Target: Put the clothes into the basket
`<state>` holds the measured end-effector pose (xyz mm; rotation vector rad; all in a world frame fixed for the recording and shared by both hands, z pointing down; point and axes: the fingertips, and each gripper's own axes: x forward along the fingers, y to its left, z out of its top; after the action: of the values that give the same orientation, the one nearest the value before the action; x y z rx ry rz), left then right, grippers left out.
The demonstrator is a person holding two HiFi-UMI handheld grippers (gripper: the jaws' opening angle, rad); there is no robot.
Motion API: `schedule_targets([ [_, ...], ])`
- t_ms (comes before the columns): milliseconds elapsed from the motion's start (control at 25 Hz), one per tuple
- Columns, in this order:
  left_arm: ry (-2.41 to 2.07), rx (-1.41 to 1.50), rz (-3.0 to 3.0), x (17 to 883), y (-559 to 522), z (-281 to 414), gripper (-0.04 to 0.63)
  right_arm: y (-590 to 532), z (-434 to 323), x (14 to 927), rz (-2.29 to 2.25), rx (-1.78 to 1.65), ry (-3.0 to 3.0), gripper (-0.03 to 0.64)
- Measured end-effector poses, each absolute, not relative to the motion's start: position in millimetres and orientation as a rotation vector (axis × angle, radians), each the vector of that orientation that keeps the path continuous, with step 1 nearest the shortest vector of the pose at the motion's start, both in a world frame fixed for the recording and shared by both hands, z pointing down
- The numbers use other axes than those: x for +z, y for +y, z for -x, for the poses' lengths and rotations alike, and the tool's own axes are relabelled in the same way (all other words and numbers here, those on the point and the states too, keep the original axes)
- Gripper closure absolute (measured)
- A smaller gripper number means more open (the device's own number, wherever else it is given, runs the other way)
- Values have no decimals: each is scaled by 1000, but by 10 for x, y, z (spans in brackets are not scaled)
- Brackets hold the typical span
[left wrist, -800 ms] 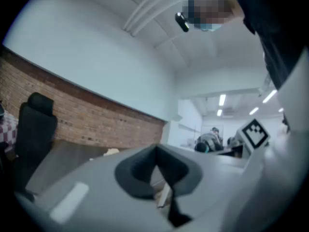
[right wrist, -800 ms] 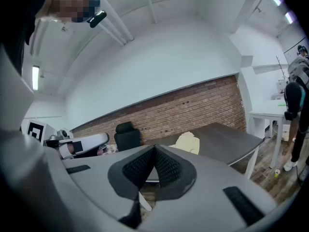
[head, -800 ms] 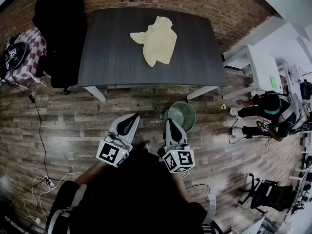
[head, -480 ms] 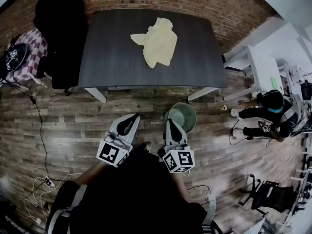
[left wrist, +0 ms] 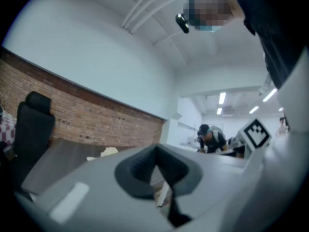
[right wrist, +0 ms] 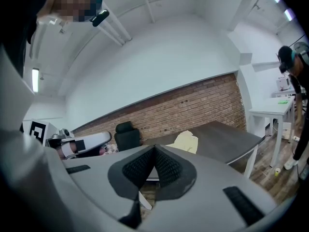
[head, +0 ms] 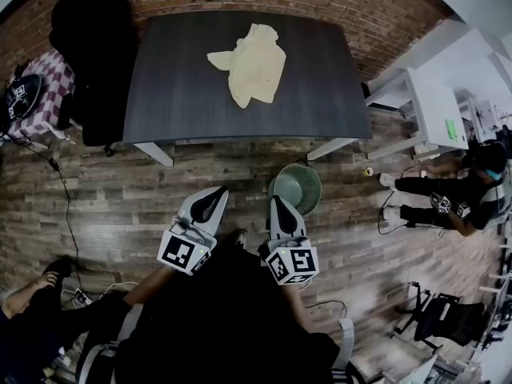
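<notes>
One pale yellow crumpled cloth garment (head: pixel 250 64) lies alone on the top of one dark grey rectangular bench (head: pixel 176 86), near its middle and towards the brick wall behind. In the right gripper view the garment (right wrist: pixel 186 141) shows on the bench beyond the jaws.

One round green plastic basket (head: pixel 317 179) stands on the wooden plank floor on my side of the bench, near its right legs and well apart from the garment.

I hold two tools, both low over the floor and short of the bench. My left tool (head: pixel 210 200) is clenched, its pads meeting with nothing between them. My right tool (head: pixel 278 210) is clenched as well and empty, and its tip sits just beside the basket's left rim.

One black office chair (head: pixel 92 54) stands at the bench's left end. Two other people are in view: one sitting on the floor (head: pixel 448 202) at the right, one (head: pixel 32 310) at the lower left.
</notes>
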<state>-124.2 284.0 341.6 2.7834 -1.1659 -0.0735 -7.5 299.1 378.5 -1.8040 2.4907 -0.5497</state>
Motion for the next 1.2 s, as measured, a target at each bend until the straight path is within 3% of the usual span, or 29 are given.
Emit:
schedule_targets([
  [640,-1313,-97,-2736,3267,2862,675,591,2958,-357,3887,1629,-547,2611,612],
  [1200,-1327,-61,-2681,3539,1947,1151,591,2166,-101,3868,1668,-521,2582,612],
])
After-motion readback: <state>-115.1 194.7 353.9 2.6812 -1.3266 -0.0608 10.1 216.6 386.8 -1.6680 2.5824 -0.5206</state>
